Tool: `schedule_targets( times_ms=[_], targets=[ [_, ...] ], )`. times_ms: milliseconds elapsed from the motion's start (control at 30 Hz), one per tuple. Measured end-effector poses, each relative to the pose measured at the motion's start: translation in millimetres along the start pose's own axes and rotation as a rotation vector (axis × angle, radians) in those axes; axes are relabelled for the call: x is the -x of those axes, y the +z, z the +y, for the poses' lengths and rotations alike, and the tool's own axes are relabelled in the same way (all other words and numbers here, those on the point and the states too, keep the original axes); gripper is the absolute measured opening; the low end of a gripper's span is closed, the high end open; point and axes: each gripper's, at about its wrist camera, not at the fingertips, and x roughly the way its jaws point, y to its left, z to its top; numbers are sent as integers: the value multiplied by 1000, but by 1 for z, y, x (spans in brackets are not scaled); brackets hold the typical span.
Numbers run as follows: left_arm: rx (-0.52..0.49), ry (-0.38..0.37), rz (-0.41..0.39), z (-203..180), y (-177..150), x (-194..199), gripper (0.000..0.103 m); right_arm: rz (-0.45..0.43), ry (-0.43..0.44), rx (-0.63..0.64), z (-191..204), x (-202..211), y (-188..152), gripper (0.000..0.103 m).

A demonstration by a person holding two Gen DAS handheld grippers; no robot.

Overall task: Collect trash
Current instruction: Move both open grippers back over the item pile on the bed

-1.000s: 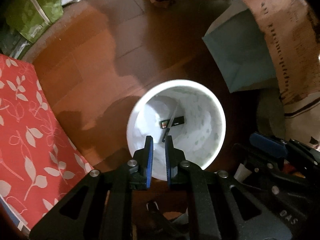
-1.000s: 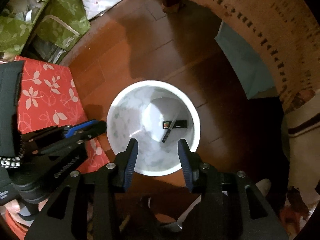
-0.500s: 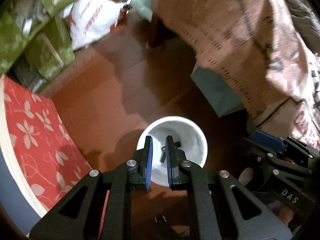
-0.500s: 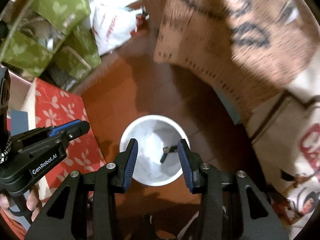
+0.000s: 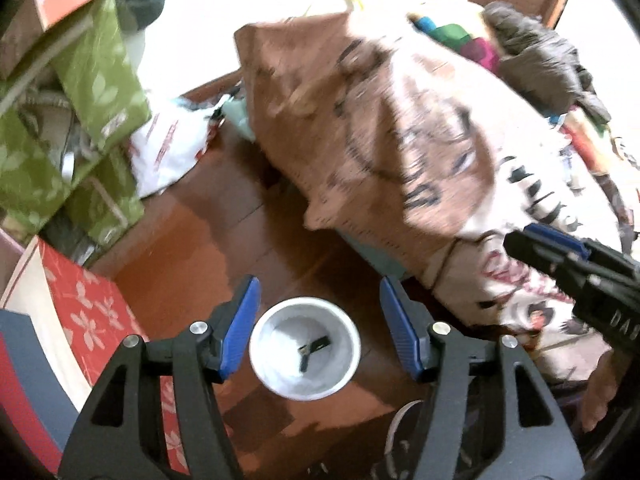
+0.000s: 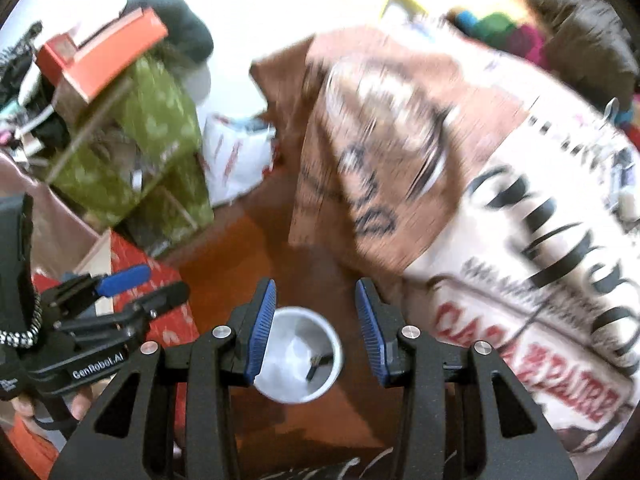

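A white bin (image 5: 305, 355) stands on the wooden floor far below both grippers. Inside it lie a dark stick and a small black packet (image 5: 314, 349). My left gripper (image 5: 320, 330) hangs high above the bin; its jaws are opening and nothing is between them. In the right wrist view the same bin (image 6: 298, 360) shows between the blue pads of my right gripper (image 6: 316, 330), which stands partly open and empty. The left gripper (image 6: 120, 292) also appears at the left of that view, held by a hand.
A table draped in a brown and cream printed cloth (image 5: 400, 140) fills the right side. Green patterned bags (image 5: 80, 128) and a white plastic bag (image 5: 168, 148) pile at the left. A red floral box (image 5: 92, 312) sits beside the bin.
Both grippers have risen well above the bin, which now looks much smaller. The left gripper's jaws, nearly shut before, now stand apart. The right gripper's gap is unchanged.
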Motion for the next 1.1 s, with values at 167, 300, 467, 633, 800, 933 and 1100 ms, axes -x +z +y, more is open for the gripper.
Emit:
schedule_targets(
  times_ms=[167, 300, 467, 633, 800, 933, 1100],
  targets=[
    [-32, -23, -69, -30, 14, 29, 62, -120, -28, 7, -17, 48, 10, 38],
    [-72, -47, -134, -56, 24, 50, 62, -206, -73, 2, -41, 84, 18, 38],
    [-139, -91, -214, -100, 46, 69, 64, -283, -135, -45, -80, 118, 23, 38],
    [-205, -140, -270, -147, 67, 73, 64, -339, -243, -106, -126, 139, 24, 39],
    [-256, -197, -271, -197, 83, 58, 65, -363, -347, -170, -175, 151, 24, 39],
    [-291, -248, -236, -235, 92, 33, 65, -351, -383, -236, -214, 152, 15, 39],
    [-325, -293, -172, -273, 99, -7, 65, -282, -438, -318, -256, 136, 7, 39]
  ],
)
